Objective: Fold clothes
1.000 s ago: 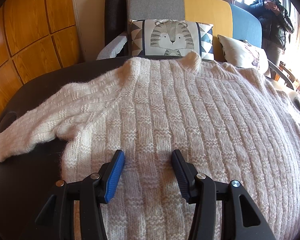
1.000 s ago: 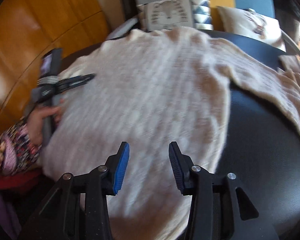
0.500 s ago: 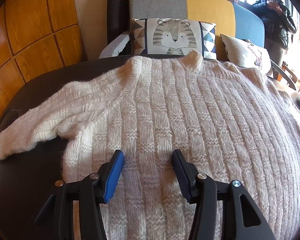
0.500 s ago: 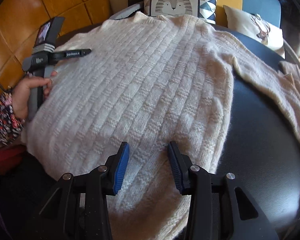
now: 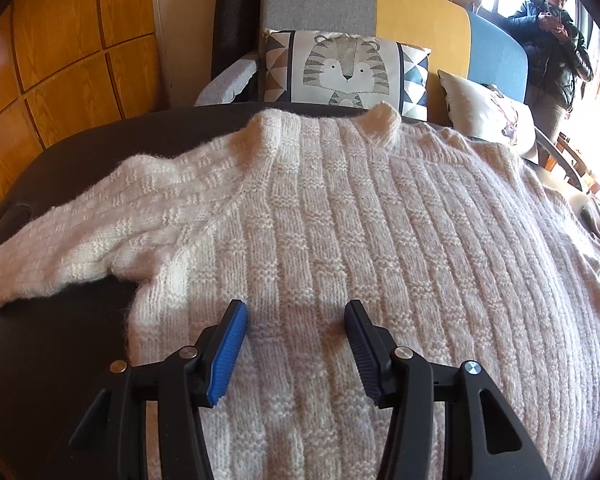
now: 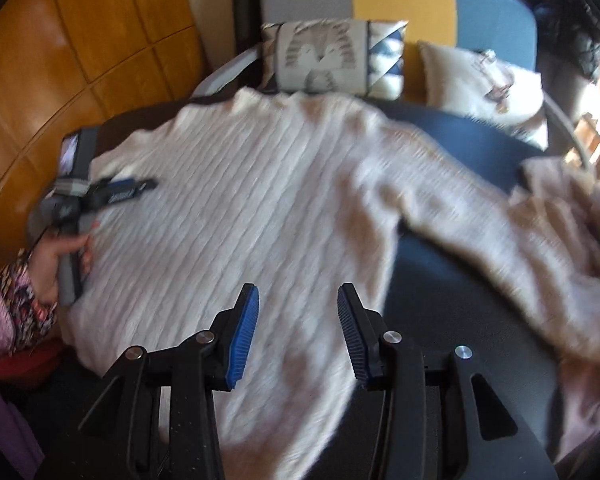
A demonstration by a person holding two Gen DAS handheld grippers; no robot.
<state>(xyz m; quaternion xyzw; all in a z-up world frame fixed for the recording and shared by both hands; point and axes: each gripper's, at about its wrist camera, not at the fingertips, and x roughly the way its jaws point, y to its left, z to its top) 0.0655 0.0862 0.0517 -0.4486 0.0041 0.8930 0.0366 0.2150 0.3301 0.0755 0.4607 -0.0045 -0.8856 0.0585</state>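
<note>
Jaws parted, empty, on left gripper [image 5: 296,322] and right gripper [image 6: 298,306]. Cream sweater [image 5: 380,240] flat on dark table [image 5: 80,152], sleeves outspread. No fold yet.

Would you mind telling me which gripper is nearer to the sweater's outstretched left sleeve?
Left. The left gripper hovers over the sweater beside that sleeve; the right gripper is across the body, near the other sleeve.

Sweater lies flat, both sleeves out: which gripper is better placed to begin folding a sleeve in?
Probably the left. The left gripper hangs open low over the sweater, close to the armpit of the near sleeve. The right gripper is over the hem, with its sleeve lying farther off.
</note>
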